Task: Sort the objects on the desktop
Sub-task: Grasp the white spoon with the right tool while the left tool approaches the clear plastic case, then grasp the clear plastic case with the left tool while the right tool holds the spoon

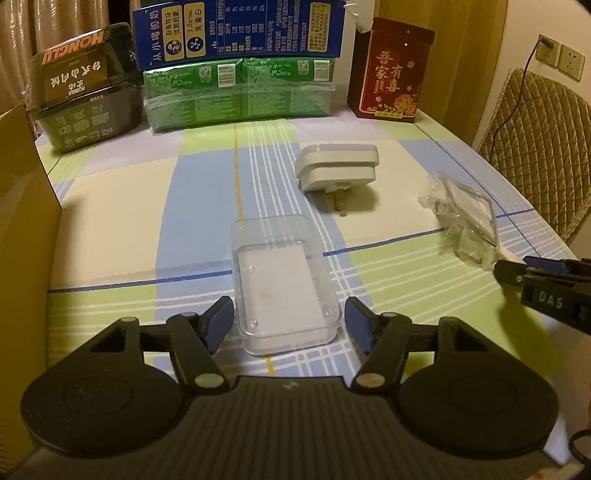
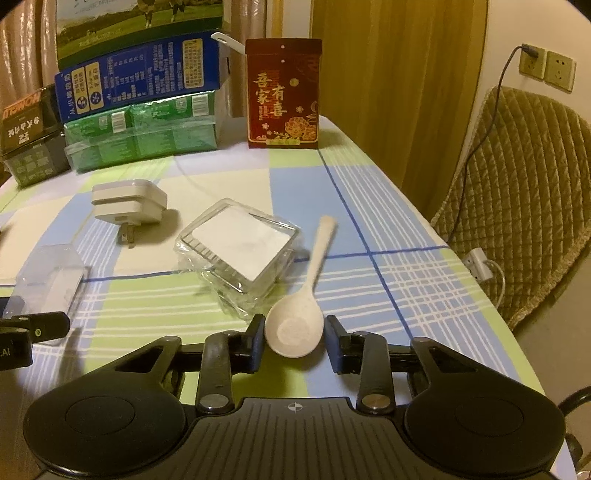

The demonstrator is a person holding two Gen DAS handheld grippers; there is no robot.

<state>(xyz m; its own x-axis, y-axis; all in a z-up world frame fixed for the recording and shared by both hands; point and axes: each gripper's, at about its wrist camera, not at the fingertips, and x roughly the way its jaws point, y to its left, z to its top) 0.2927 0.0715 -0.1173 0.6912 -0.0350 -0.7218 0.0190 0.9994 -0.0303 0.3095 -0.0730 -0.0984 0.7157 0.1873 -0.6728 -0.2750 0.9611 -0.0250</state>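
Observation:
A clear plastic box (image 1: 284, 284) lies on the checked tablecloth, and my left gripper (image 1: 288, 321) stands open with a finger on each side of the box's near end. In the right wrist view, a cream spoon (image 2: 295, 330) lies with its bowl between the fingers of my right gripper (image 2: 295, 341). That gripper is open, its pads close to the bowl's sides. A square clear container in crinkled wrap (image 2: 240, 247) sits just left of the spoon handle. A white plug adapter (image 1: 338, 166) rests further back. The right gripper (image 1: 535, 280) shows at the left wrist view's right edge.
Stacked cartons, a blue one (image 1: 236, 29) on green packs (image 1: 240, 96), line the table's back beside a black box (image 1: 85, 85) and a red box (image 2: 282, 96). A yellow cardboard wall (image 1: 26, 184) stands at the left. A quilted chair (image 2: 517, 206) and a charger cable (image 2: 480, 266) are past the right edge.

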